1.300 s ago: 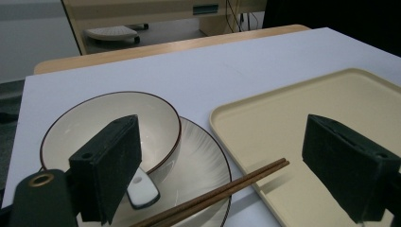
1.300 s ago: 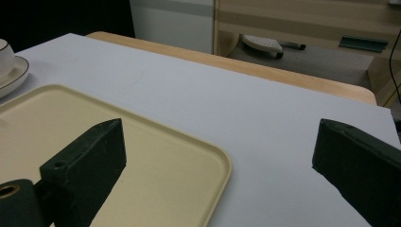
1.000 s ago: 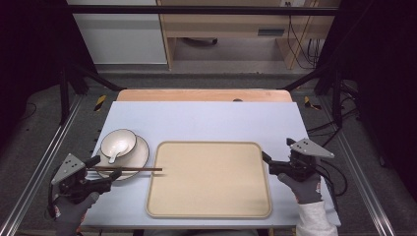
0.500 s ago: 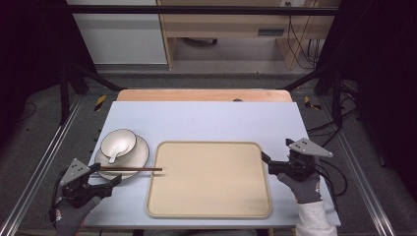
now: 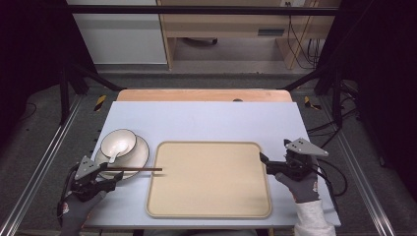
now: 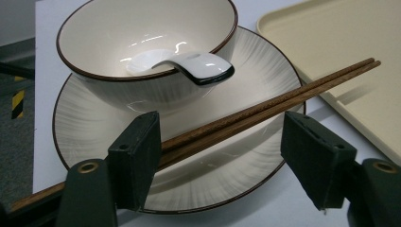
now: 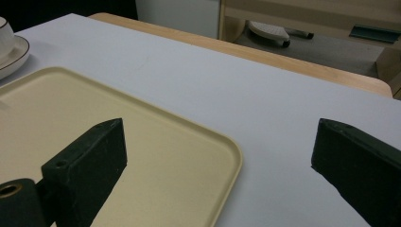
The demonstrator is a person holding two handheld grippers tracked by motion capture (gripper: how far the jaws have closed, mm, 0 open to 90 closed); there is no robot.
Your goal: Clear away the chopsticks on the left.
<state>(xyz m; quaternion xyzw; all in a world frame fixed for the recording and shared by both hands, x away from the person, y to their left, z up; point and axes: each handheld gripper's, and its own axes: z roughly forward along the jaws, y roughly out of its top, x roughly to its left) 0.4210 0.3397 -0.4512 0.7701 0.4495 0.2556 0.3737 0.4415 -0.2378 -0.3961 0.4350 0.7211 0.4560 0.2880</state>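
Left tool has its jaws closing in around the wooden chopsticks lying across the plate, not clamped yet. Right tool hangs wide apart over the tray's corner.

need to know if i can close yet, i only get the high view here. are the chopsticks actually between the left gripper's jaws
Observer: Yes. In the left gripper view the chopsticks pass between the jaws of the left gripper. They lie against one pad; the other pad stands clear of them. The jaws have just been closing but do not pinch yet.
Operator: what do the chopsticks rest on
Observer: They lie across the plate, their tips reaching to the edge of the tray.
Operator: anything in the bowl
Observer: A white spoon sits in the bowl, its dark-edged handle hanging over the rim toward the chopsticks.
Operator: and the right gripper
Observer: The right gripper is open, with the tray's corner between its jaws, untouched.
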